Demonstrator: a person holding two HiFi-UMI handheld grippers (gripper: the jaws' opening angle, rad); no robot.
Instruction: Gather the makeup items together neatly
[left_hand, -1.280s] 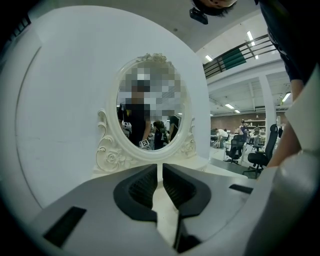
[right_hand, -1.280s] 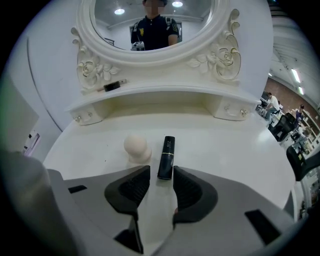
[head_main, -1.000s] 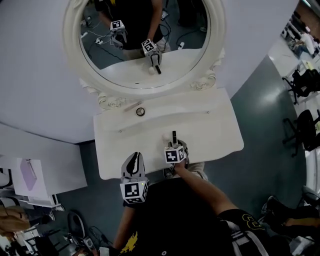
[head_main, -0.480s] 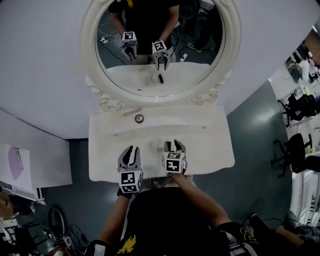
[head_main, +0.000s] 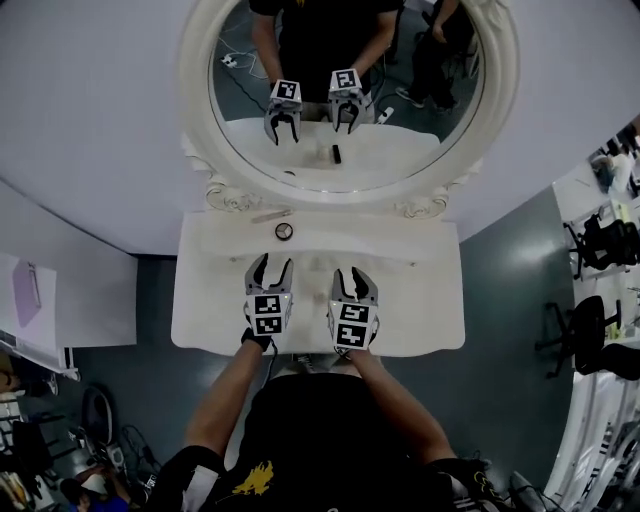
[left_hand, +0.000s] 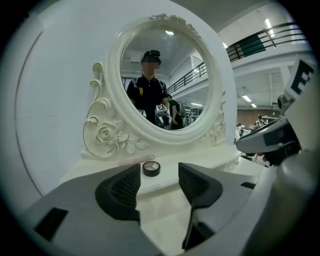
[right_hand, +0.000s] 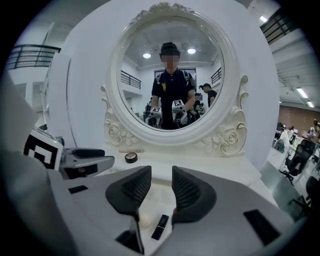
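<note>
At the left of the white dressing table, up by the foot of the oval mirror, a slim pale stick lies with a small round compact just beside it, a little nearer the person. Below them in the head view the left gripper hangs over the tabletop. Its jaws have just been opening and stand well apart with nothing between them; in the left gripper view the compact shows beyond the gap. Just to its right the right gripper is held alongside, about level with it in the frame. Its jaws have just been closing, yet a narrow gap shows between them and nothing is gripped. Low in the middle of the right gripper view, on the table under those jaws, a black lipstick tube lies with a small pale round thing just to its left, well apart from the compact and stick.
</note>
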